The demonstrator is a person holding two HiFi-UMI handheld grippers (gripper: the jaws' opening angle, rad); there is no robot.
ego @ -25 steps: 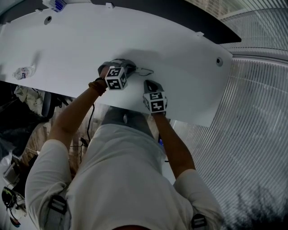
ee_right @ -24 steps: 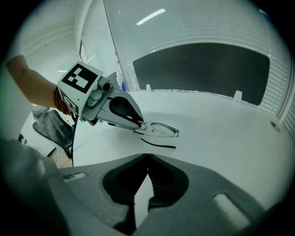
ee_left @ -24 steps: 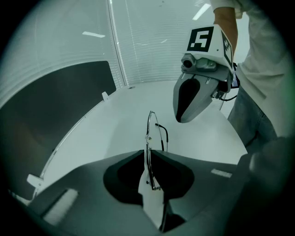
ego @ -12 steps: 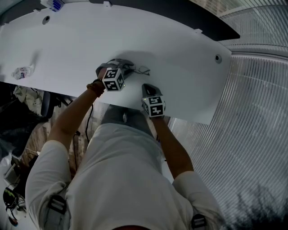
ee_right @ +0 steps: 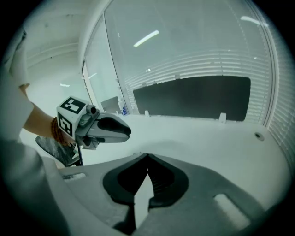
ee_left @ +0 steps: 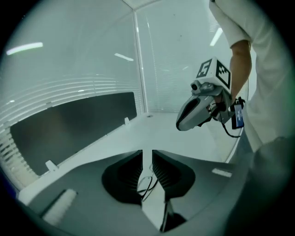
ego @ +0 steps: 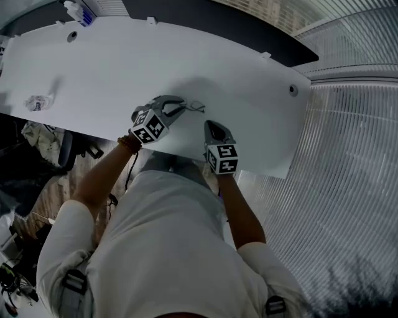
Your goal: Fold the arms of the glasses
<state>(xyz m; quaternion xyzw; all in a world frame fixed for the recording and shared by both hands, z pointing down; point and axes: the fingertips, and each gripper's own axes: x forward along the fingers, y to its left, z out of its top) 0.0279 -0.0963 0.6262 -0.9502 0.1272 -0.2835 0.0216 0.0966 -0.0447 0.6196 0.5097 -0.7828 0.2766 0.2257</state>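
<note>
The thin wire-framed glasses lie on the white table, just right of my left gripper. In the left gripper view the glasses show through the narrow gap, down on the table. My left gripper is open; its jaws have just been closing and the pads press on nothing. My right gripper hangs near the table's front edge, right of the glasses. In its own view the right gripper is shut, tips touching, with nothing held. Each gripper view shows the other gripper: the right gripper, the left gripper.
A small crumpled wrapper lies at the table's far left. A blue-and-white object sits at the back left corner. A dark panel runs behind the table. The front edge is close under both hands.
Both grippers have lifted off the table. The left one has rolled and come away from the glasses, which stay lying on the table.
</note>
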